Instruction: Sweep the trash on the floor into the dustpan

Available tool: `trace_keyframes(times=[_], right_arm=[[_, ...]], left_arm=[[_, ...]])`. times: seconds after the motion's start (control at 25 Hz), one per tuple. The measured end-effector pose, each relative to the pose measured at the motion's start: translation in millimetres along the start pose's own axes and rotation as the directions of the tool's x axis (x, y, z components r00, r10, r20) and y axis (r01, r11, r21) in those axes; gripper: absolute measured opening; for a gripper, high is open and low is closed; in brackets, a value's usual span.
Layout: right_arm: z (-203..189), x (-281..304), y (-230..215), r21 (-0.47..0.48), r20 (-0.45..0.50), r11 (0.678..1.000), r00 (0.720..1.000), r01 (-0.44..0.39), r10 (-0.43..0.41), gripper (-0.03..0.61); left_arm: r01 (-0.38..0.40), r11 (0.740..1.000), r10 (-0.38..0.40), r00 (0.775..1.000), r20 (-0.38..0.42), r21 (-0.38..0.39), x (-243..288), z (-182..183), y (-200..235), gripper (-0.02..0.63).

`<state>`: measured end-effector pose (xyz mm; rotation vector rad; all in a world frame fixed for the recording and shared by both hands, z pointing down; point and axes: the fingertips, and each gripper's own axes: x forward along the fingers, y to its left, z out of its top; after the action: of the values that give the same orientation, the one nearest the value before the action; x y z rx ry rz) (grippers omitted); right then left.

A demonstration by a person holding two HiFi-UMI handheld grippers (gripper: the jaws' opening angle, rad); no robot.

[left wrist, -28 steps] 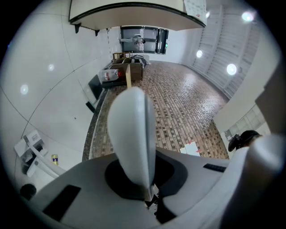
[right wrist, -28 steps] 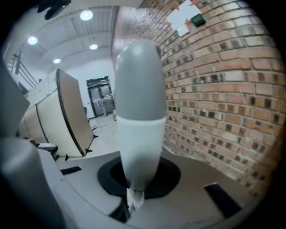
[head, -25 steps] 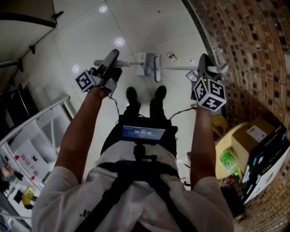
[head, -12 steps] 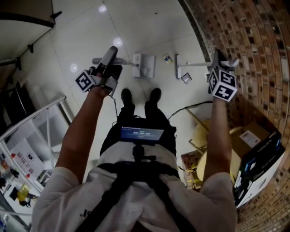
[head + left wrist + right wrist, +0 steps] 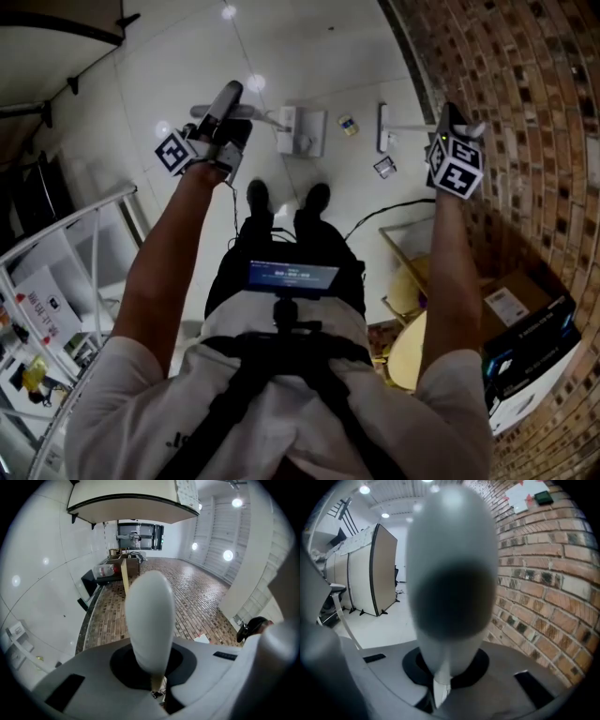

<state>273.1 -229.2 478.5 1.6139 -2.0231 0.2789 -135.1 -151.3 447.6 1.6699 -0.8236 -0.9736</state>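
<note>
White short-sleeve T-shirt, black harness straps just below the lit screen. Black trousers and black shoes above the screen. Black-and-white marker cube upper left of the screen, another upper right. Thin black cable right of the screen.

A: Where does the head view look from?
B: Overhead, steeply down on the floor and brick wall.
A: The gripper views?
B: Pressed close behind the dustpan handle and broom handle; both share that wall.
</note>
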Motion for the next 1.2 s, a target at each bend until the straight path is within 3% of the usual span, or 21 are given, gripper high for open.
trace_keyframes(times=[0.16, 0.36, 0.52, 0.96, 1.2], right_arm=[[-17.3, -1.9, 3.3, 0.102, -0.023, 0.995, 1.000, 0.016, -0.014, 0.011], [-25.9, -2.7, 5.7, 0.248, -0.096, 0.956, 0.986, 0.154, -0.134, 0.017], [-21.6, 19.0, 22.2, 0.283, -0.137, 0.939, 0.977, 0.197, -0.163, 0.017], [26.6, 75.9, 116.8, 0.107, -0.167, 0.992, 0.985, 0.067, -0.048, 0.021], [33.7, 53.4, 158.5, 0.191, -0.133, 0.981, 0.991, 0.019, 0.007, 0.025]], left_arm=[[-0.017, 1.000, 0.017, 0.999, -0.030, 0.021, 2.8, -0.2, 1.7, 0.002], [-0.009, 1.000, 0.009, 0.997, -0.082, 0.001, 0.2, -1.7, 4.0, 0.002], [0.001, 1.000, -0.004, 0.996, -0.094, -0.032, -4.1, 0.0, 6.3, 0.002], [-0.016, 0.994, 0.004, 0.995, -0.104, -0.109, -23.7, 21.4, 22.9, 0.002], [-0.026, 0.991, 0.014, 0.996, -0.089, -0.133, -34.6, 35.4, 31.9, 0.002]])
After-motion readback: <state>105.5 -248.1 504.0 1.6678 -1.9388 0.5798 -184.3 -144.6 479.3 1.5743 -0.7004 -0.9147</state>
